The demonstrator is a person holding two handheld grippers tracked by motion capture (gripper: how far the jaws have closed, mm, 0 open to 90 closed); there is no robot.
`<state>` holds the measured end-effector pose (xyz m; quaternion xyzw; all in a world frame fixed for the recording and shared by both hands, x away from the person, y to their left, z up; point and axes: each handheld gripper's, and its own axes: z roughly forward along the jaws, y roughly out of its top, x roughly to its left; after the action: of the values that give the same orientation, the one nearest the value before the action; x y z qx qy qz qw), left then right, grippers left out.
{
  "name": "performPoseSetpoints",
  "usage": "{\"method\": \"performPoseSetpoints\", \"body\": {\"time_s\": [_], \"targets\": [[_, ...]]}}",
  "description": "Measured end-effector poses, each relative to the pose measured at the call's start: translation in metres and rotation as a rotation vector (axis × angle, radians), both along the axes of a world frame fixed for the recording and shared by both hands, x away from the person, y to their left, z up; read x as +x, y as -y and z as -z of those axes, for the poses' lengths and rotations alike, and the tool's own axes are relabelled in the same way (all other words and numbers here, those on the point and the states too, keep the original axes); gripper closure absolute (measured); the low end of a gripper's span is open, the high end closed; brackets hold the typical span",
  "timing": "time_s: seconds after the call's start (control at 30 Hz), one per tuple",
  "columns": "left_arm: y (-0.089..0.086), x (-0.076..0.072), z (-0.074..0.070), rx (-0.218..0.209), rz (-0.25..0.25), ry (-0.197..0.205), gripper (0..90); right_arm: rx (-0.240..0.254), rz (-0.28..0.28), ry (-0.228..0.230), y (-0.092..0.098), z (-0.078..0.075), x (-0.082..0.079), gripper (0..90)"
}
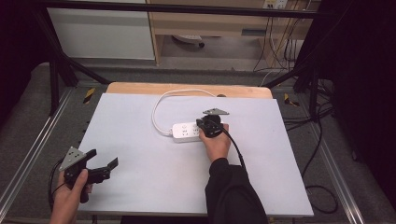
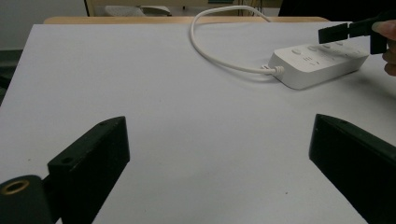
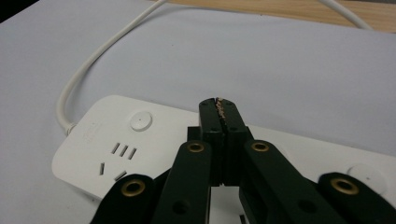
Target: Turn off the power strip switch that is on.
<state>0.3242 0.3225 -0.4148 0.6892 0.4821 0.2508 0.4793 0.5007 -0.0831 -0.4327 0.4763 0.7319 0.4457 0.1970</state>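
high view: above power strip (image 1: 191,132), looking down | left gripper view: low, far from it | right gripper view: close over it

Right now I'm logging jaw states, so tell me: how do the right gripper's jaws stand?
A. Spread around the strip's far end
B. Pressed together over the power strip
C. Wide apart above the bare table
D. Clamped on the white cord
B. In the right gripper view, the right gripper has its jaws closed against each other, with nothing seen between them, directly above the white power strip.
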Motion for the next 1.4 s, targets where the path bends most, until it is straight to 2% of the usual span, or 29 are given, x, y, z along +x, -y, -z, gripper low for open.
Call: {"method": "performPoseSetpoints", "body": {"time_s": [0.37,0.5,0.6,0.7,0.77,0.87,0.93,1.07,1.13,1.3,1.4], "targets": [[0.0,0.001,0.0,-0.003,0.0,0.001,5.2,-0.04,-0.014,-0.006,0.002,-0.012,-0.001,90.0],[0.0,0.0,0.0,0.006,0.002,-0.002,5.2,-0.035,-0.02,-0.008,0.003,-0.019,0.0,83.6],[0.0,0.0,0.0,0.005,0.002,0.0,5.2,-0.037,-0.026,0.006,0.004,-0.024,0.0,76.3],[0.0,0.001,0.0,0.006,0.002,-0.003,5.2,-0.006,-0.036,0.033,0.004,-0.026,0.001,58.5],[0.0,0.0,0.0,0.007,0.004,-0.003,5.2,-0.01,-0.037,0.058,0.004,-0.028,0.0,53.3],[-0.001,0.0,0.0,0.004,0.003,0.001,5.2,-0.013,-0.046,0.047,0.006,-0.032,0.0,46.9],[-0.001,0.0,0.0,0.001,0.0,0.0,5.2,-0.021,-0.047,0.041,0.007,-0.036,0.0,39.4],[0.0,0.0,0.0,0.005,0.001,-0.001,5.2,-0.001,-0.035,0.025,0.012,-0.045,0.0,26.1],[0.001,0.0,0.0,0.007,0.003,-0.001,5.2,-0.014,-0.03,0.028,0.015,-0.049,-0.001,19.1],[0.0,0.0,0.0,0.006,0.0,-0.001,5.2,-0.022,-0.025,0.018,0.02,-0.056,-0.003,10.9],[0.0,0.0,0.0,0.004,0.002,-0.001,5.2,-0.008,-0.013,0.02,0.025,-0.06,-0.004,8.5]]}}
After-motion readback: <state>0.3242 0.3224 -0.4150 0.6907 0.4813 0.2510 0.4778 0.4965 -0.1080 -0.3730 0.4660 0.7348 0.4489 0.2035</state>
